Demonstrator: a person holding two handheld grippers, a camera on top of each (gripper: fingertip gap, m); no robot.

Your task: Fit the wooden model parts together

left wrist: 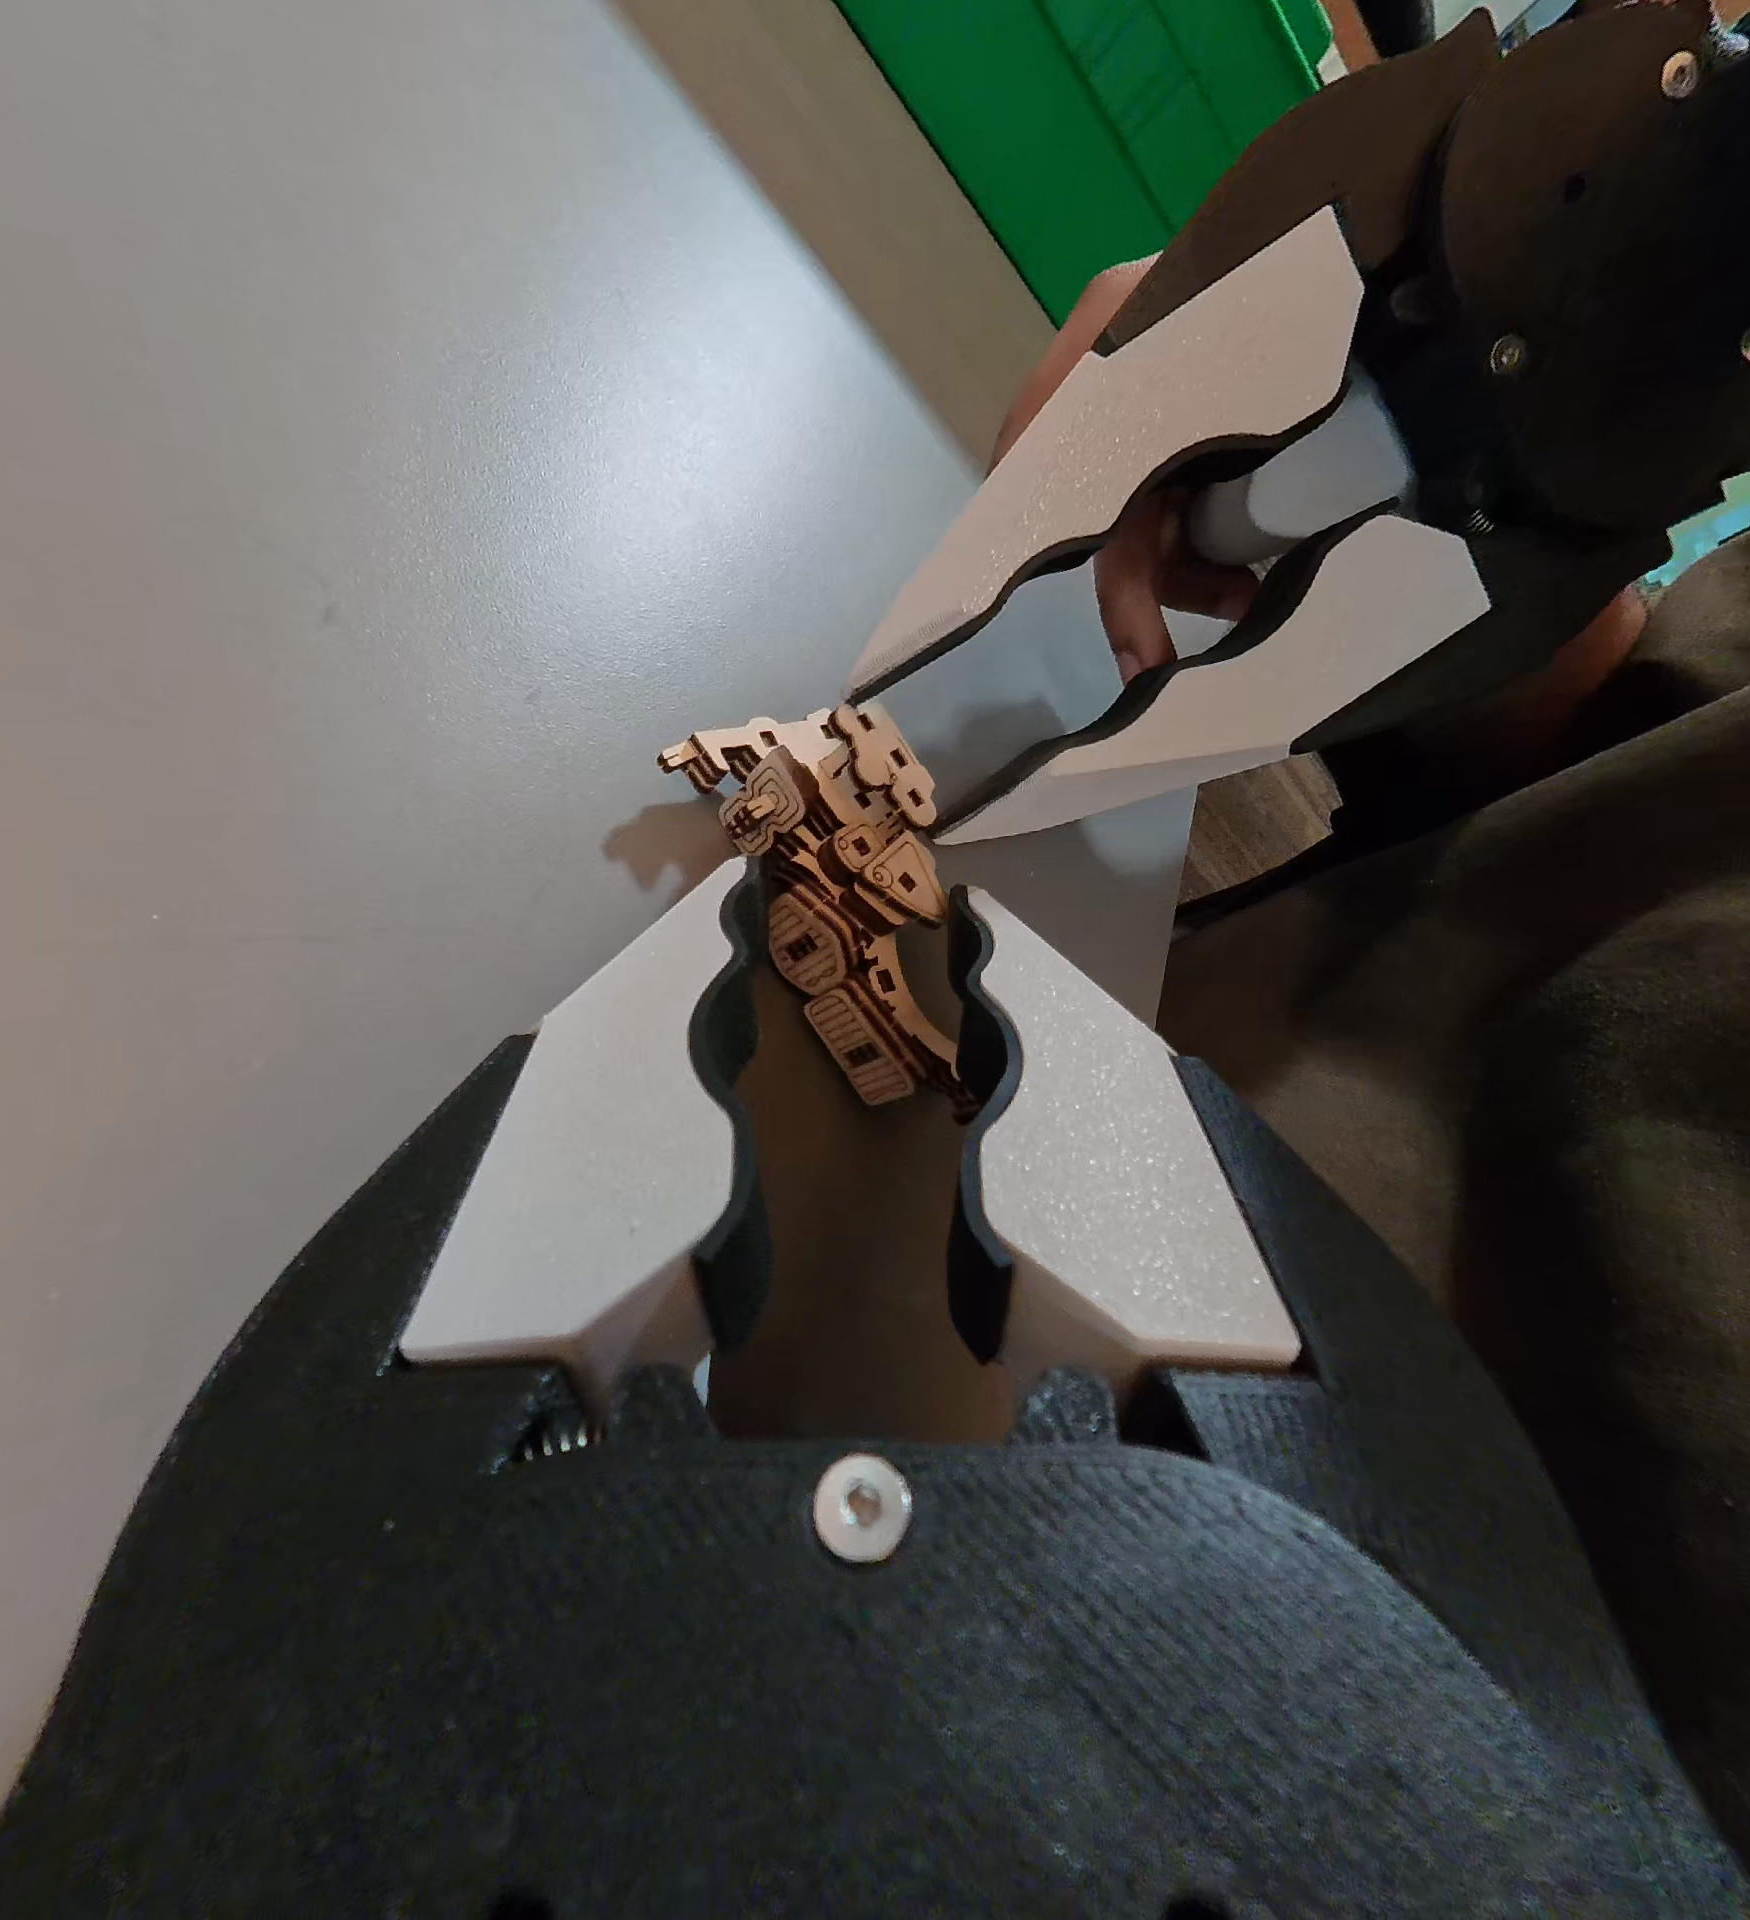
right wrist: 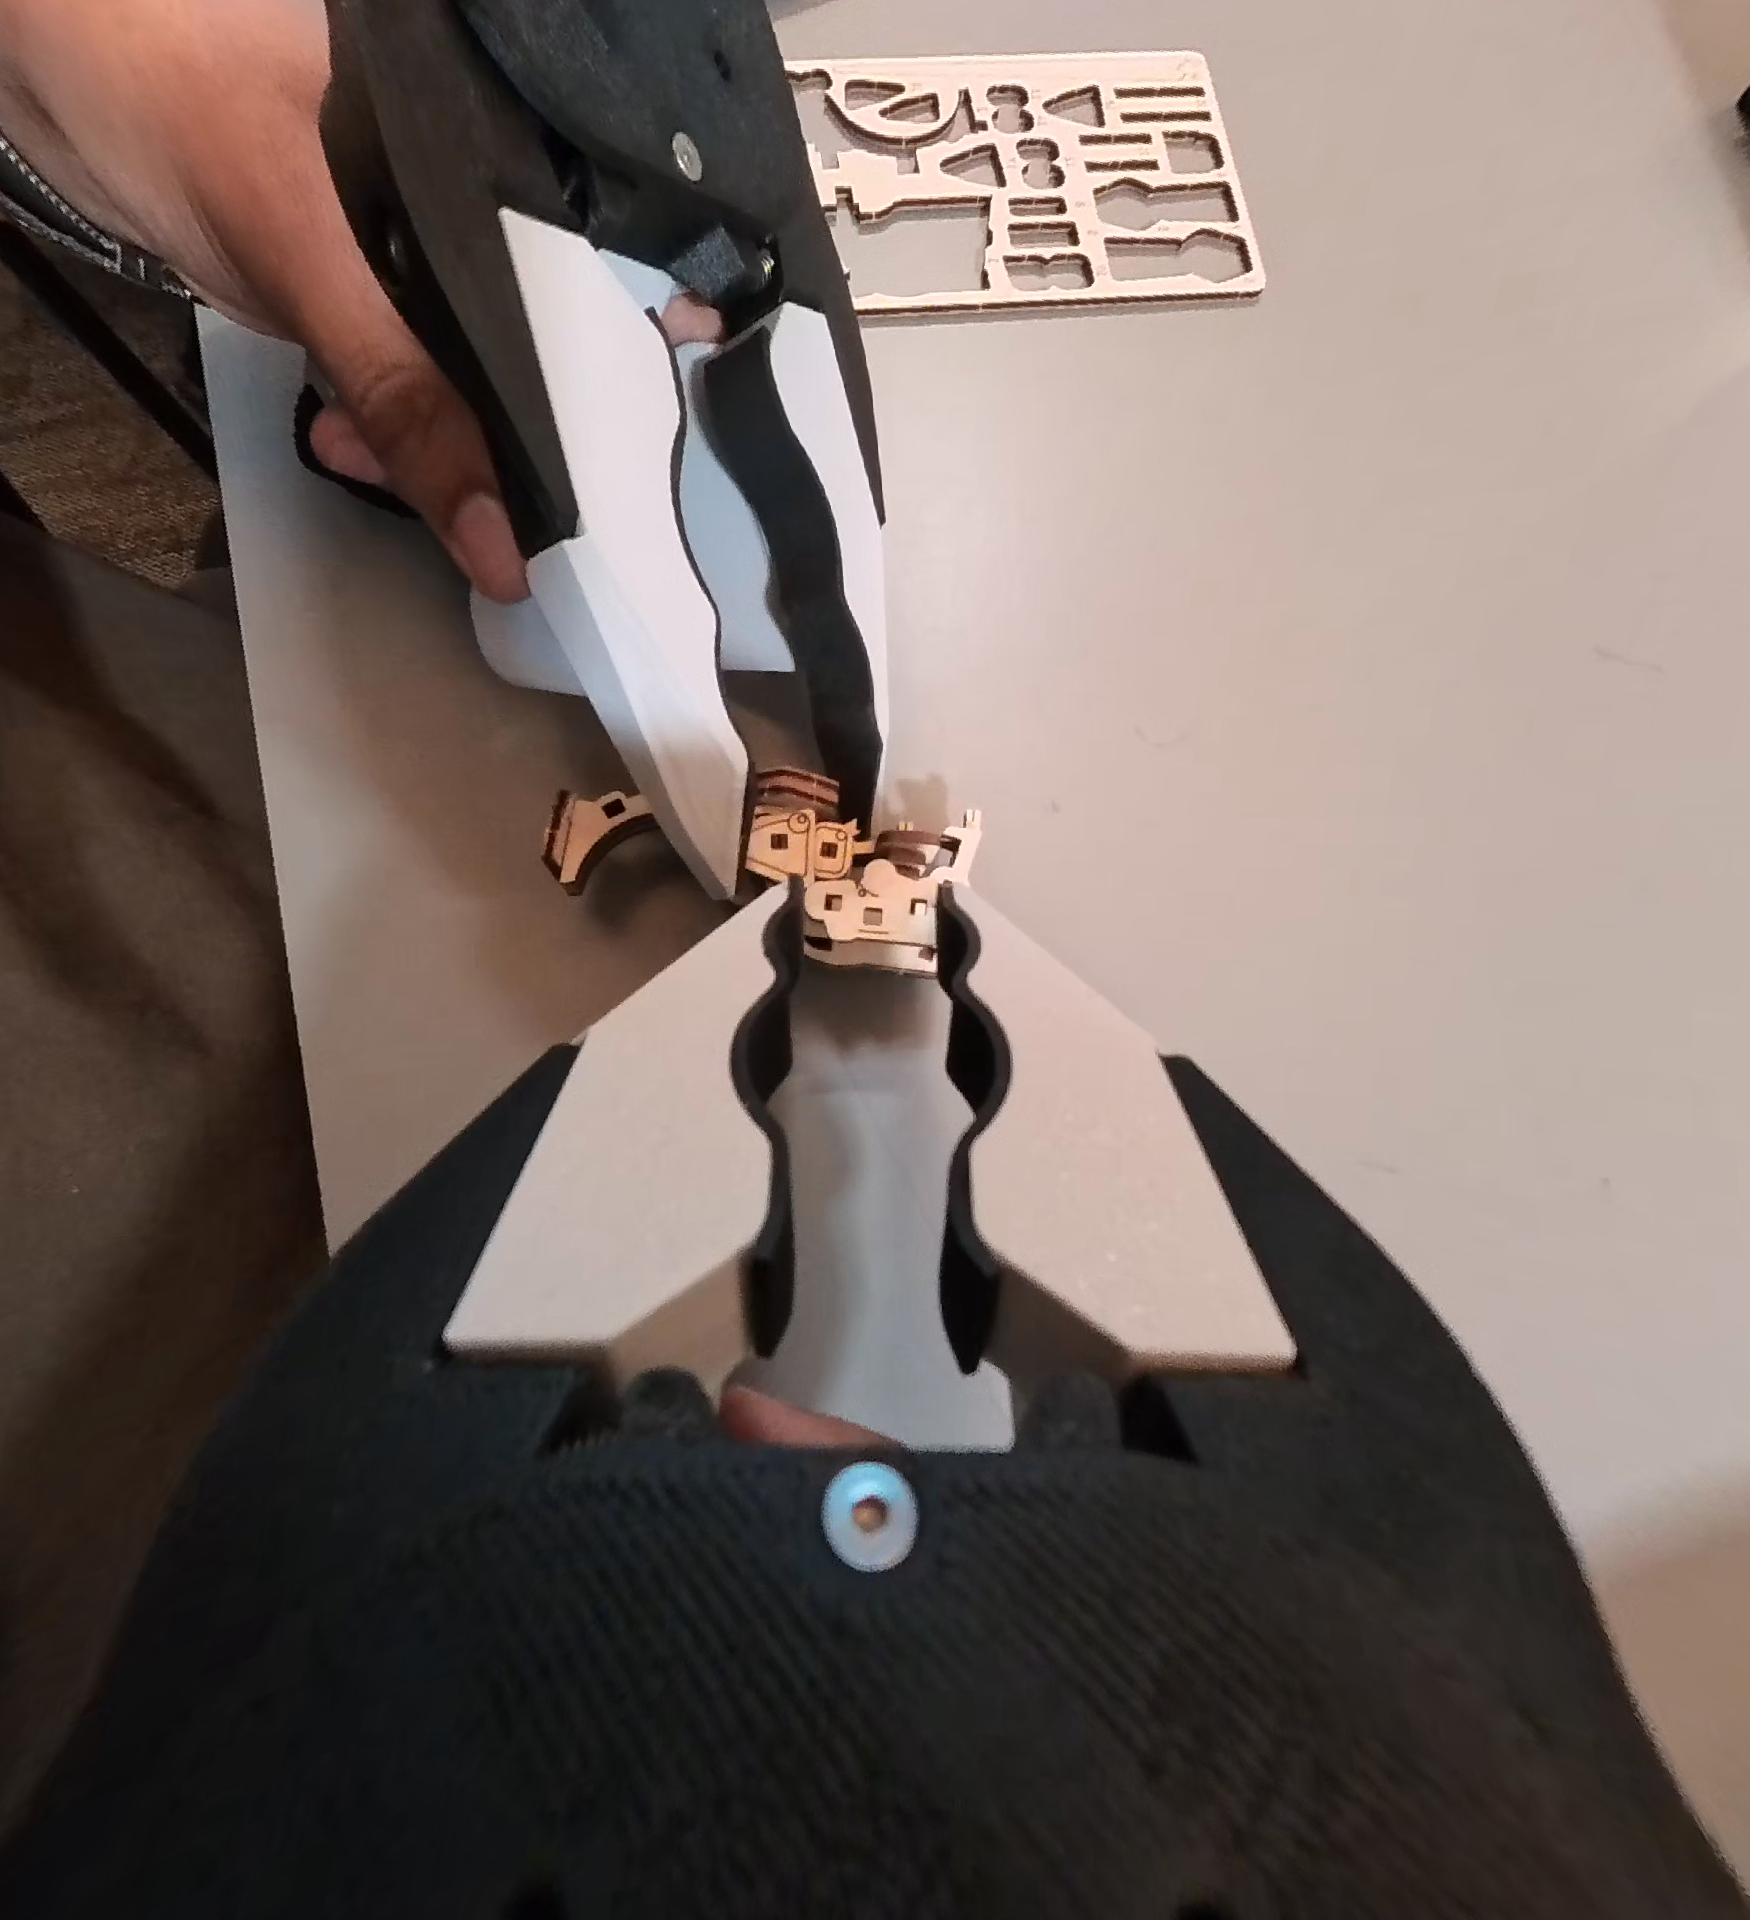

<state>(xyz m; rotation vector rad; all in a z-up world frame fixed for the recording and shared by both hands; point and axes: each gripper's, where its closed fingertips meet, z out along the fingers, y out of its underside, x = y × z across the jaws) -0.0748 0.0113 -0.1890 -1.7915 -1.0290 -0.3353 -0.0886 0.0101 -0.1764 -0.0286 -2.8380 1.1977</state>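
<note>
Fingers of the left gripper [left wrist: 850, 914] close narrowly on a partly built wooden model [left wrist: 840, 914], seen in the left wrist view, clamping its engraved mid-section while the curved tail runs back between the black pads. Opposite, the right gripper [left wrist: 892, 769] comes in from the upper right with its tips partly open around a small wooden piece [left wrist: 876, 764] at the model's top. Everything hangs just above the grey table [left wrist: 279, 623], near its edge, with a green panel [left wrist: 1058, 125] beyond.

From the right wrist view, the right gripper's [right wrist: 871, 914] tips pinch the small piece [right wrist: 871, 920], which meets the model [right wrist: 809, 842] just ahead; whether its tab has entered a slot cannot be told. The left gripper [right wrist: 809, 831] reaches down from the upper left, a hand [right wrist: 331, 312] on its handle. The model's tail sticks out to its left. A punched-out wooden sheet [right wrist: 1058, 208] lies farther back on the table.

Doing this step well likely means bracing the model rigid, squaring tab to slot, then pushing straight in without twisting, since thin plywood tabs can snap.

No brand, label or legible writing appears in either view.
</note>
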